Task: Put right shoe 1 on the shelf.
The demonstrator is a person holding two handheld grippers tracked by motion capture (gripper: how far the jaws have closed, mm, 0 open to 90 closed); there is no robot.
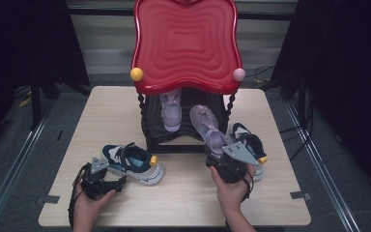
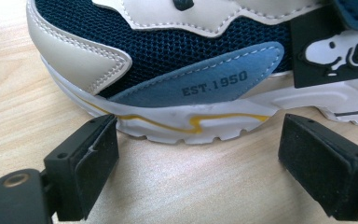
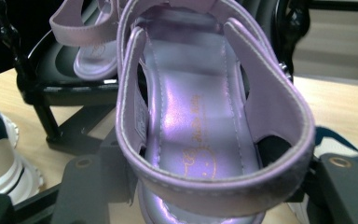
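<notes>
A lilac sandal (image 1: 207,128) hangs tilted in front of the black lower shelf (image 1: 152,121) of a red-topped rack (image 1: 186,43). My right gripper (image 1: 218,151) is shut on its heel. In the right gripper view the sandal (image 3: 191,116) points away, toe up, with the right gripper (image 3: 214,186) on both sides of its heel strap. Its mate (image 1: 171,111) lies on the lower shelf. A navy and white sneaker (image 1: 133,163) stands on the table at the left. My left gripper (image 2: 198,154) is open just short of that sneaker's (image 2: 182,60) sole, level with the tabletop.
A second navy sneaker (image 1: 249,142) stands on the wooden table (image 1: 188,198), right behind my right gripper. The rack stands at the table's far middle and its red top overhangs the shelf. Dark floor and cables surround the table.
</notes>
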